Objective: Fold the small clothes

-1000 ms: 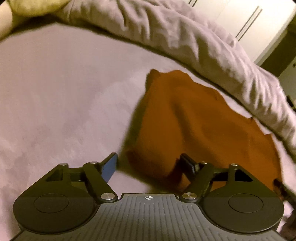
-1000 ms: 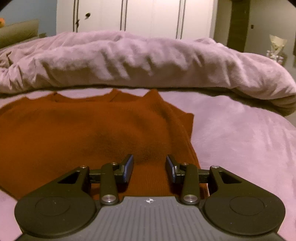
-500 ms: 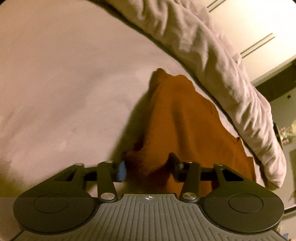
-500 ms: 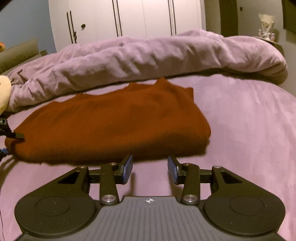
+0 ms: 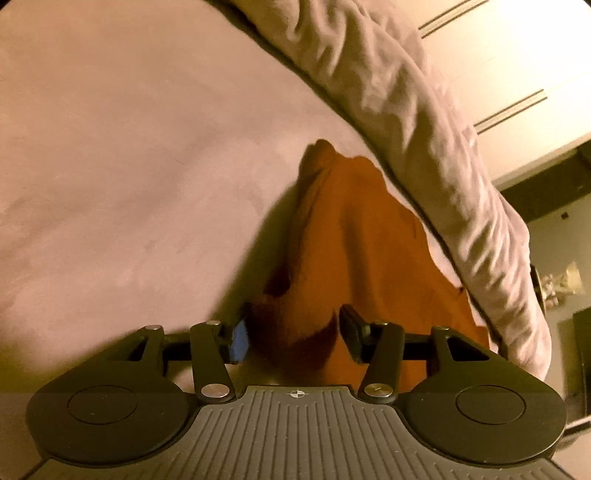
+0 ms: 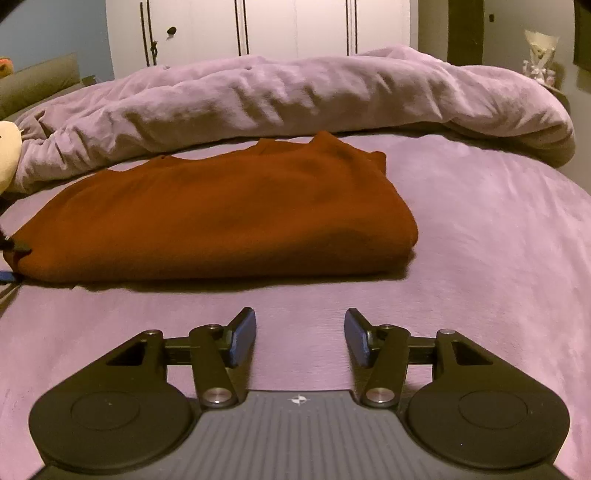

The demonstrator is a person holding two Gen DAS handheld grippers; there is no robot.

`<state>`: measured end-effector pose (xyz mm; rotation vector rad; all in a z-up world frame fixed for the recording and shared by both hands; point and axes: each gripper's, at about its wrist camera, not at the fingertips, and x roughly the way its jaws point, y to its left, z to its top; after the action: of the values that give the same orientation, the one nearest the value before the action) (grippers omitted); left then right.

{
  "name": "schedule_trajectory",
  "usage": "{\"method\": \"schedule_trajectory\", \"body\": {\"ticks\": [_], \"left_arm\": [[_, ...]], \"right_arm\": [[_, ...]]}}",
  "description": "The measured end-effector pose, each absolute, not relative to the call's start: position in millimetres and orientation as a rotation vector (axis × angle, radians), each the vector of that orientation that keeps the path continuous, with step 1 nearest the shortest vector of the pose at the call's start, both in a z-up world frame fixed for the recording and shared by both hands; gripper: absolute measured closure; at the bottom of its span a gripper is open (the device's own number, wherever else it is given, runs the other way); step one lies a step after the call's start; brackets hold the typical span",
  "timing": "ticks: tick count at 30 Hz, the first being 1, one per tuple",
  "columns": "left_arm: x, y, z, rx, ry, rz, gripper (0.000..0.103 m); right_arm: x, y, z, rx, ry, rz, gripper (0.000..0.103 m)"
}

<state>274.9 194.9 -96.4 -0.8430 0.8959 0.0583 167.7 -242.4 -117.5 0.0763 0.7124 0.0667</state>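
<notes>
A rust-orange sweater [image 6: 221, 218] lies folded on the lilac bed sheet [image 6: 480, 240]. In the left wrist view the sweater [image 5: 354, 251] stretches away from my left gripper [image 5: 293, 334], whose jaws stand apart around its near corner, with cloth between them. My right gripper [image 6: 299, 339] is open and empty, low over the sheet, a short way in front of the sweater's near folded edge. The tips of the left gripper show at the sweater's left end in the right wrist view [image 6: 14, 247].
A bunched lilac duvet [image 6: 295, 99] runs along the far side of the bed, just behind the sweater. White wardrobe doors [image 6: 295, 26] stand beyond it. A pale plush toy [image 6: 7, 147] sits at the far left.
My right gripper has pulled back off the sweater toward the near side of the bed. My left gripper has moved onto the sweater's corner and its jaws have narrowed around the cloth.
</notes>
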Motion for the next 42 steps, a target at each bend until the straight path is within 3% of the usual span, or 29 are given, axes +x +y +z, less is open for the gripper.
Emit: {"method": "schedule_trajectory", "body": {"ticks": [4,7,24,39,42], "left_arm": [[288.5,188.6,-94.9,-0.801,0.911,0.06,0.071],[287.7,187.2,-86.9,-0.785,0.882,0.027,0.076],[287.9,173.6,-51.9,-0.719,0.822,-0.027,0.079],[285.4,177.1,-56.4,-0.711,0.829,-0.024,0.079],[285.3,176.6,-55.2,-0.707,0.827,-0.026,0.079]], "right_arm": [[169.0,-244.3,-116.9,0.086,0.712,0.065,0.05],[168.7,-246.7,-116.6,0.086,0.71,0.058,0.05],[178.3,-256.6,-108.7,0.088,0.735,-0.004,0.049],[206.6,-206.9,-88.4,0.023,0.645,0.116,0.048],[216.7,-185.8,-86.9,0.012,0.607,0.166,0.054]]}}
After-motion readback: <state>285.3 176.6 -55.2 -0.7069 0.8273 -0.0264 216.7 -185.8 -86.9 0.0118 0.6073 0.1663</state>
